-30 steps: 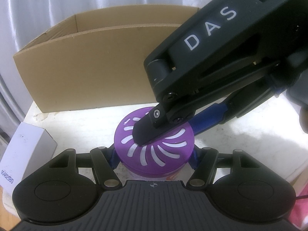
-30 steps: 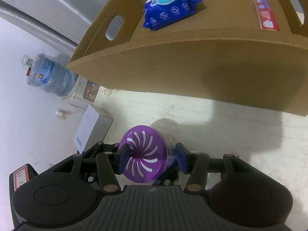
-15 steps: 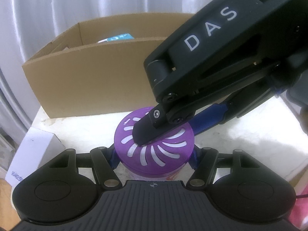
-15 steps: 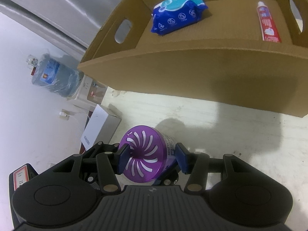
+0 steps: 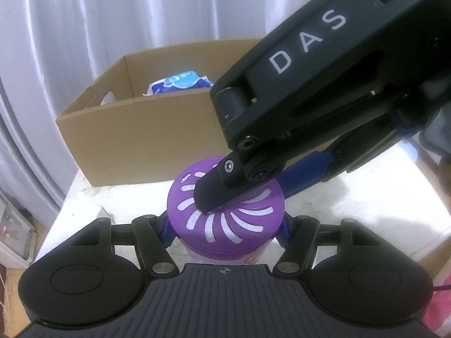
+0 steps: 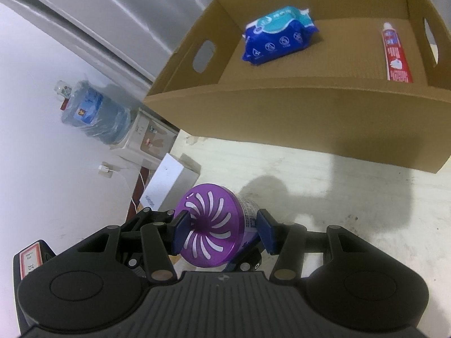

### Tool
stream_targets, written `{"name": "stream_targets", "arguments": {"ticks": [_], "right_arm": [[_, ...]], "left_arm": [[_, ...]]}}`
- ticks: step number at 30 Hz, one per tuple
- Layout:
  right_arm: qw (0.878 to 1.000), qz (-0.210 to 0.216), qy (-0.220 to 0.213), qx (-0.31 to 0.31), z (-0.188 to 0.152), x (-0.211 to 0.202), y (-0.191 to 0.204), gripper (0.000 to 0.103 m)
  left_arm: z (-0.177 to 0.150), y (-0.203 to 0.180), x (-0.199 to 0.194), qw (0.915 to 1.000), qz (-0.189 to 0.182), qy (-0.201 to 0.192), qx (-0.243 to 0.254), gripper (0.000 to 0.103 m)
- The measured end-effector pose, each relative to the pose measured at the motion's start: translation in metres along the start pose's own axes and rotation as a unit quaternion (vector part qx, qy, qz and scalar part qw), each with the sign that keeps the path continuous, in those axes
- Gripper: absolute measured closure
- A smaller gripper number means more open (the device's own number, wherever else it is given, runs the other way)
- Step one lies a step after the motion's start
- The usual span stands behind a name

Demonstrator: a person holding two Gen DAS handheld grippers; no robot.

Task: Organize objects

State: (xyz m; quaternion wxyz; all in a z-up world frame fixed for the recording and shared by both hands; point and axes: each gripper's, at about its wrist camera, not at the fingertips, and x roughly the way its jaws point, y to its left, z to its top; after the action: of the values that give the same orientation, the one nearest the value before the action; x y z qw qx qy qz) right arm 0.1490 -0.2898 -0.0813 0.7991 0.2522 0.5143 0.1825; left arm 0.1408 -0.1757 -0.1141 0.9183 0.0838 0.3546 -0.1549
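Purple slotted round lid [image 5: 225, 219], ribbed tongs [image 5: 225, 232].

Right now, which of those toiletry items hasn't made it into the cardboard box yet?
The purple-lidded jar: both tools grip it above the table, while the blue wipes pack and the red toothpaste tube already lie inside the cardboard box.

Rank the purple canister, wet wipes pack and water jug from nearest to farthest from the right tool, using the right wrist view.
1. Purple canister, held in the right tool.
2. Wet wipes pack, inside the box, ahead.
3. Water jug, far left, off the table.
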Motion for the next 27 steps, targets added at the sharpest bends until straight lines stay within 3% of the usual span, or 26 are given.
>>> {"name": "stream_targets", "arguments": {"ticks": [27], "right_arm": [[0.998,0.046,-0.044,-0.030,-0.009,-0.057,0.026,0.048]], "left_arm": [[0.030,-0.026,-0.066,0.9976,0.046,-0.040,0.033,0.038]]}}
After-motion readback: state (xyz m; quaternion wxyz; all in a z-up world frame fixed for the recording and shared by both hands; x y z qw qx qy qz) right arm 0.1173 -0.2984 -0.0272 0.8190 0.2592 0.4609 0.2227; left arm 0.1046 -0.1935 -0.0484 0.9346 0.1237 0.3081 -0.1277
